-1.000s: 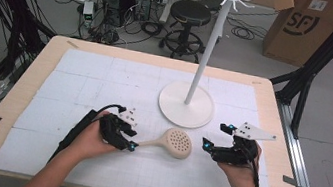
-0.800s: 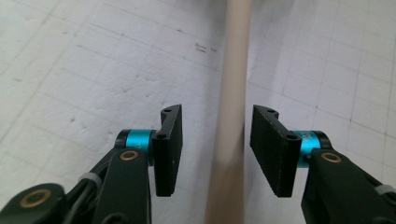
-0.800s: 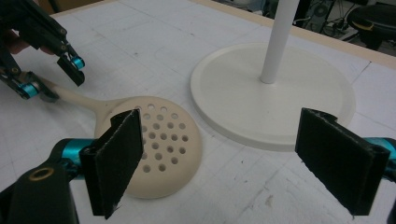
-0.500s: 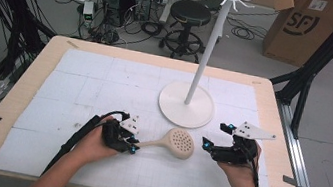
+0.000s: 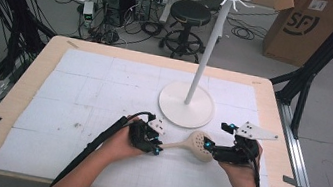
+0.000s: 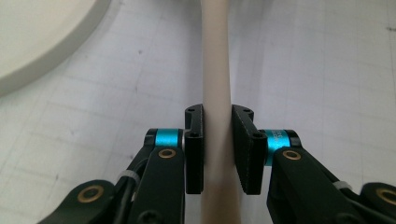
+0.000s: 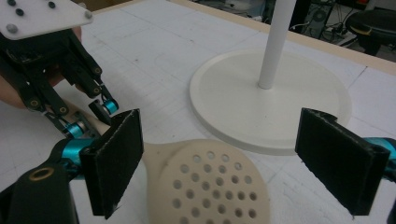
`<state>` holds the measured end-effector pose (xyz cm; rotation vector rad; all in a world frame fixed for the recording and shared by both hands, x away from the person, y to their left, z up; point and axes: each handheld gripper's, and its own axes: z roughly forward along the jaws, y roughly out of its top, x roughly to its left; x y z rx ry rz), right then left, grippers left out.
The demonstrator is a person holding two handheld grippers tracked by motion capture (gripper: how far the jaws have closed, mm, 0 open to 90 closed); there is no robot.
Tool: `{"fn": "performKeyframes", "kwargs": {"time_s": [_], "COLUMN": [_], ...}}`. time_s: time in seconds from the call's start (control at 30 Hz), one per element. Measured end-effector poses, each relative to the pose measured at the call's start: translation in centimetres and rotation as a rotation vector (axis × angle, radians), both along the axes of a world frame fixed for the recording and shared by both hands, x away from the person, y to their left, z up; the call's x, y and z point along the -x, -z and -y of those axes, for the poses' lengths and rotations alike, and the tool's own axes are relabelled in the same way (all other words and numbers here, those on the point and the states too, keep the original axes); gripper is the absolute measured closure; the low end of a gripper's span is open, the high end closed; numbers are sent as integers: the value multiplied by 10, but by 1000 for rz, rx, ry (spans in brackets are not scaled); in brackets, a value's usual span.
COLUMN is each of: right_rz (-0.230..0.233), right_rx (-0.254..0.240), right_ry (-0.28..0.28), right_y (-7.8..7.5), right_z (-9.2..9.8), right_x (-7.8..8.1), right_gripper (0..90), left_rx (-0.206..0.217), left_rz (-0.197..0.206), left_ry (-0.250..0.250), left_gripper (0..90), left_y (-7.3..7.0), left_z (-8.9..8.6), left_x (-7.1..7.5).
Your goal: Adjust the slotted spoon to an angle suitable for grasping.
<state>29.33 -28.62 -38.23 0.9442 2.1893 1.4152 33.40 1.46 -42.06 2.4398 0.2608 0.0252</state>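
A beige slotted spoon (image 5: 195, 145) lies on the white mat of the table (image 5: 266, 91), just in front of the round base of the white hook stand (image 5: 187, 104) — that stand is the thing to steer by here. The spoon's perforated bowl sits on the near-right side of the base, close to its rim but not touching it, and the handle runs away from the bowl toward the person's left.

The left claw (image 5: 155, 145) is clamped on that handle. In the left gripper view its two black jaws press flat against either side of the beige handle (image 6: 215, 93), which passes straight up between them; the jaws have just closed onto it. A curve of the stand's base (image 6: 42, 37) shows off to the upper left of that view, near but apart from the claw.

The right claw (image 5: 208, 145) hovers at the spoon's bowl, on the side away from the handle. In the right gripper view its jaws stand wide — one pad to each side of the perforated bowl (image 7: 210, 186), neither touching it — with the stand's base and pole just beyond, and the left claw (image 7: 95, 116) gripping the handle off to the left.
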Motion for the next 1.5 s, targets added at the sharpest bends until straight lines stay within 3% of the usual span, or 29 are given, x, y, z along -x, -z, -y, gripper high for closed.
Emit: {"fn": "performKeyframes", "kwargs": {"time_s": [0.13,0.2,0.23,0.3,0.53,0.6,0.77,0.8,0.83,0.9,0.97,1.23,1.5], "right_rz": [3,2,0,7,9,3,4,3,0,2,1,-1,-3], "right_rx": [-3,-5,-6,-4,-2,-1,3,2,5,6,8,13,8], "right_ry": [-1,-1,0,3,3,4,5,7,6,6,5,-2,-1], "right_y": [0,0,0,0,0,0,0,1,1,1,1,2,2], "right_z": [1,1,2,2,4,4,3,3,3,2,2,0,0], "right_x": [-1,0,0,0,1,1,1,1,1,0,1,-1,-1], "right_gripper": [142,142,142,142,142,142,142,142,142,142,142,142,142], "left_rx": [2,21,9,-1,-14,-10,-11,-11,-30,-22,-24,2,-2], "left_rz": [4,11,26,16,8,2,1,1,26,40,55,35,31], "left_ry": [10,4,-5,-30,-89,-95,-87,-87,-77,-59,-49,-43,-32], "left_gripper": [753,675,675,601,497,490,518,551,598,680,683,683,676], "left_y": [1,0,0,0,1,0,4,4,8,7,7,8,8], "left_z": [12,12,12,8,-30,-44,-55,-55,-56,-55,-52,-34,-14], "left_x": [1,1,1,1,7,10,21,21,23,24,23,13,3]}}
